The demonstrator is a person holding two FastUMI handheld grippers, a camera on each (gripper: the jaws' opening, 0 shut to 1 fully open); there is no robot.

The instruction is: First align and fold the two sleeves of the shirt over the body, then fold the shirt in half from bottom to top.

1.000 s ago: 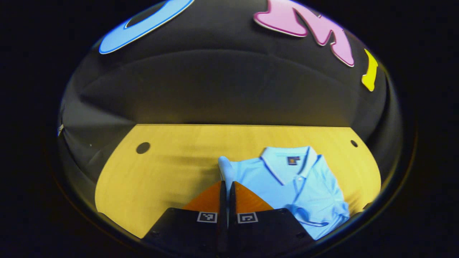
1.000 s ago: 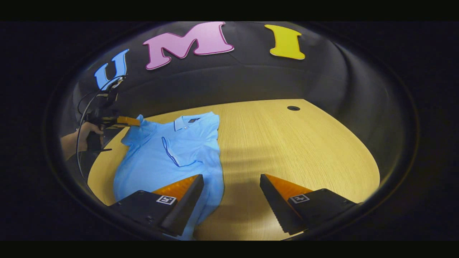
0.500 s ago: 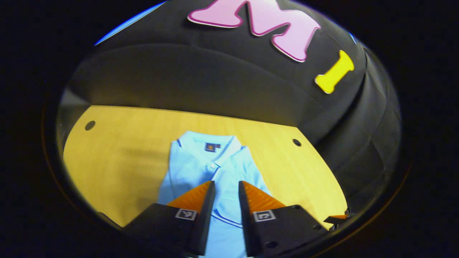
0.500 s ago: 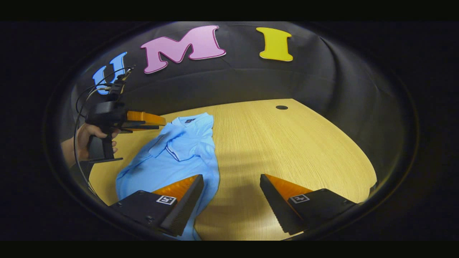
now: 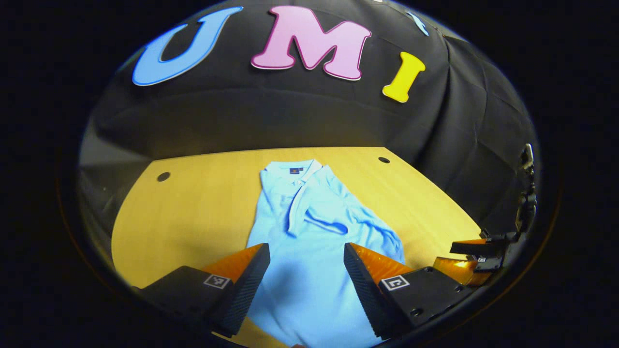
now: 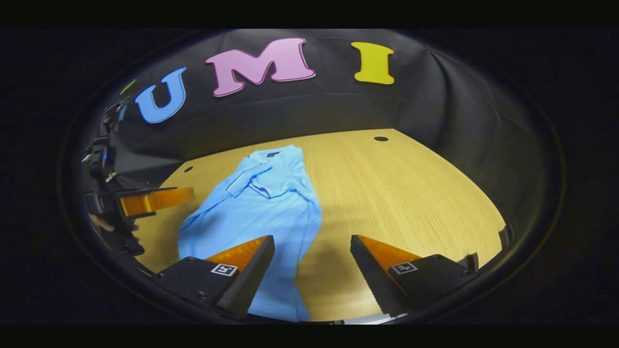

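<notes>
A light blue polo shirt lies flat on the wooden table, collar at the far end, both sleeves folded over the body. In the left gripper view my left gripper hangs open above the shirt's lower half, nothing between its fingers. The right gripper shows at the right edge, off the shirt's right side. In the right gripper view the shirt lies left of centre. My right gripper is open near the shirt's right hem edge, holding nothing. The left gripper hovers at the left.
The table has small round holes near its far corners. Black cloth walls close the booth behind and at the sides. A hand holds the left gripper.
The left gripper let go of the sleeve, opened wide and drew back toward the shirt's bottom. The left sleeve now lies folded over the body. The right gripper stayed open and pulled back slightly.
</notes>
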